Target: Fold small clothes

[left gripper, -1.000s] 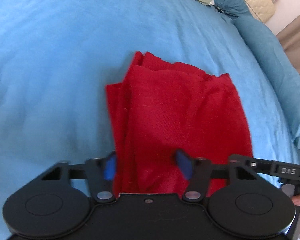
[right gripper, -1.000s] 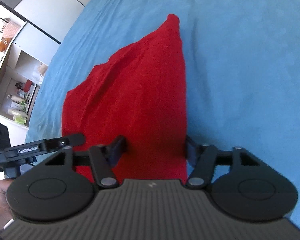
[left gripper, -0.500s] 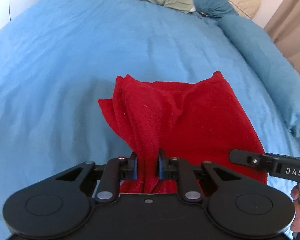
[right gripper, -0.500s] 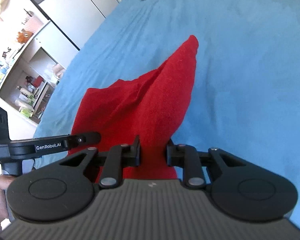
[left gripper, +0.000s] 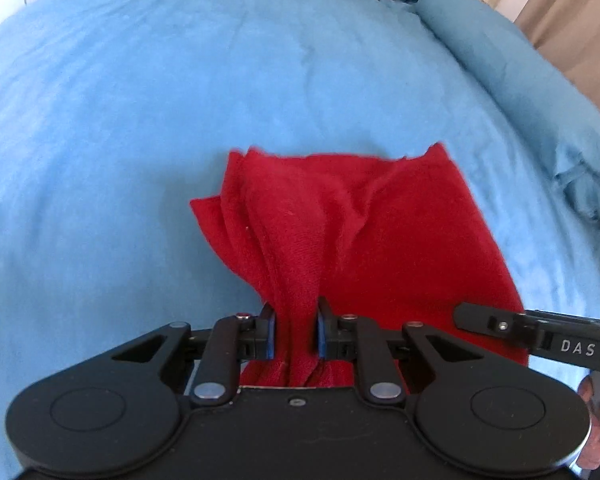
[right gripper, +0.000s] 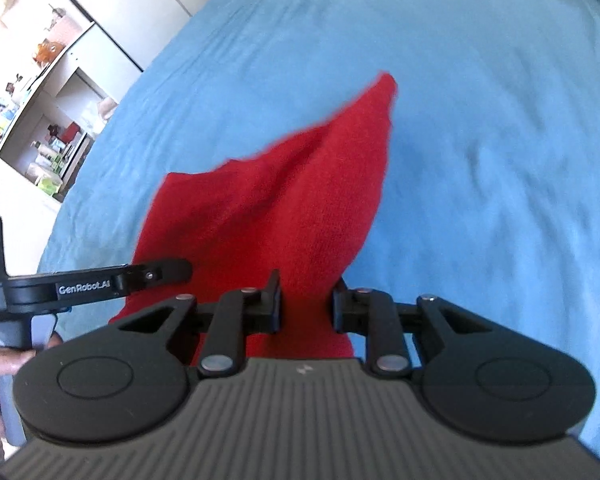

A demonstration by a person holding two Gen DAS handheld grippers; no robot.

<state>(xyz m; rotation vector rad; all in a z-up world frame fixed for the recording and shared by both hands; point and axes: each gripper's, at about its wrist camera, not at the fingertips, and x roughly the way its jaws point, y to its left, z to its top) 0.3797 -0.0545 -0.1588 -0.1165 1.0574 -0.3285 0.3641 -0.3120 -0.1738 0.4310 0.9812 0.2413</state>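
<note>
Left gripper (left gripper: 293, 332) has clamped down on the near edge of the red cloth (left gripper: 364, 236), fabric bunching up ahead of it off the blue bedspread (left gripper: 140, 120). Right gripper (right gripper: 306, 306) has also pinched its corner, cloth (right gripper: 300, 200) peaking ahead: both edges lifted, fold-over coming, I reckon.

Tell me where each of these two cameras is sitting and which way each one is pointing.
Left wrist: sits on the left gripper, looks forward along its fingers over the red cloth toward pillows; the other gripper's arm and fingers of a hand show at right.
Right wrist: sits on the right gripper, looks across the blue bedcover toward shelves; the other gripper and a hand show at left.
Shared: the red cloth, pinched by both grippers, and the bedcover.
</note>
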